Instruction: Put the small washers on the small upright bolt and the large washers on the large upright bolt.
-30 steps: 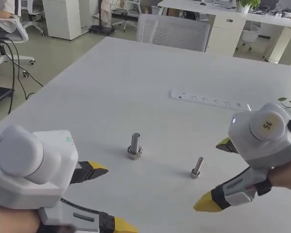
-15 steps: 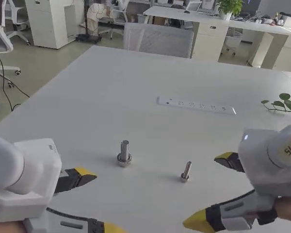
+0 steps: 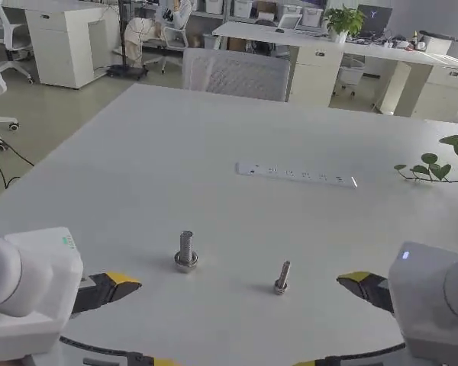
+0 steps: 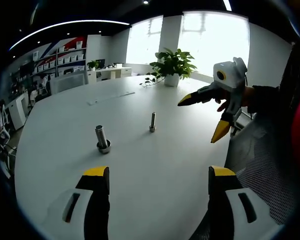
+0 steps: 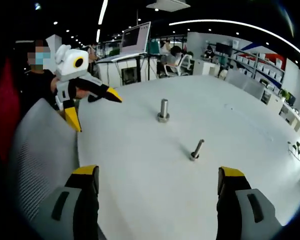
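Observation:
The large upright bolt (image 3: 185, 250) stands on the white table (image 3: 214, 145) with a metal ring at its foot. To its right stands the small upright bolt (image 3: 282, 276), slightly tilted. My left gripper (image 3: 146, 323) is at the near left, open and holding nothing. My right gripper (image 3: 324, 323) is at the near right, also open and holding nothing. The left gripper view has the large bolt (image 4: 102, 138), the small bolt (image 4: 152, 122) and the right gripper (image 4: 200, 120) ahead of its own jaws. The right gripper view has the large bolt (image 5: 163, 110), the small bolt (image 5: 196, 149) and the left gripper (image 5: 96, 112).
A white power strip (image 3: 294, 174) lies farther back on the table. Plant sprigs (image 3: 435, 164) reach in at the right edge. A grey chair (image 3: 235, 75) stands at the far side, and a mesh chair back (image 5: 35, 150) is near me.
The head camera has tilted, so bolts and grippers sit lower in the picture. The right gripper has drawn back a little toward the near edge. Both grippers stay open.

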Motion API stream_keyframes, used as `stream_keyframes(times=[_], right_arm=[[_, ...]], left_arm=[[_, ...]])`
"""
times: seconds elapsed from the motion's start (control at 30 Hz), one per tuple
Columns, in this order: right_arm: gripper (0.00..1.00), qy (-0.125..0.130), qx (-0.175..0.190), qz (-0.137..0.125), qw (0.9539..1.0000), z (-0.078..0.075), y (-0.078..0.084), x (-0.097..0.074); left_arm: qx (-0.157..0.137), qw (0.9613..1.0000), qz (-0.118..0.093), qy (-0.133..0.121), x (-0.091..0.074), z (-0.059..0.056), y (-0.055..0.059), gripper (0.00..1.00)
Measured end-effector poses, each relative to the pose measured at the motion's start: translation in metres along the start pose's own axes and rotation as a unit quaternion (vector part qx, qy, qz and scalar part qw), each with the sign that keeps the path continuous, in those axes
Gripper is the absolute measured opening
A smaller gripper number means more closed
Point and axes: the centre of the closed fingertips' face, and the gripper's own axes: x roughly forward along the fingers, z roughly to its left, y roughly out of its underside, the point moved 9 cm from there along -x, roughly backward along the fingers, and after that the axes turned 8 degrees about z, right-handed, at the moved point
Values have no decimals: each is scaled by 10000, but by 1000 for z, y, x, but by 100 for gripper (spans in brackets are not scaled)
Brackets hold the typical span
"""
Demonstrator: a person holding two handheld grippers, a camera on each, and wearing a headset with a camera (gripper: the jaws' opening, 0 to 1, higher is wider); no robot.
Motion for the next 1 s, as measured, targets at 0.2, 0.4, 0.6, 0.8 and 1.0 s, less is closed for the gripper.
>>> stream_keyframes(times=[0.2, 0.4, 0.6, 0.8, 1.0], right_arm=[[100, 179, 193, -179, 9995, 8, 7, 1], [100, 204, 303, -237, 9991, 7, 8, 4], [100, 154, 317, -329, 9988, 10, 9, 7], [100, 113, 307, -324, 9989, 14, 11, 10], [100, 89, 264, -326, 9991, 17, 11, 10]], left_arm=[[-49, 10000, -27, -4, -3, 1, 3, 82], [-81, 10000, -42, 27, -3, 0, 6, 83], [-160, 9998, -106, 55, -4, 2, 8, 83], [-227, 9996, -151, 64, -5, 3, 11, 83], [-232, 9995, -193, -8, -8, 2, 12, 83]])
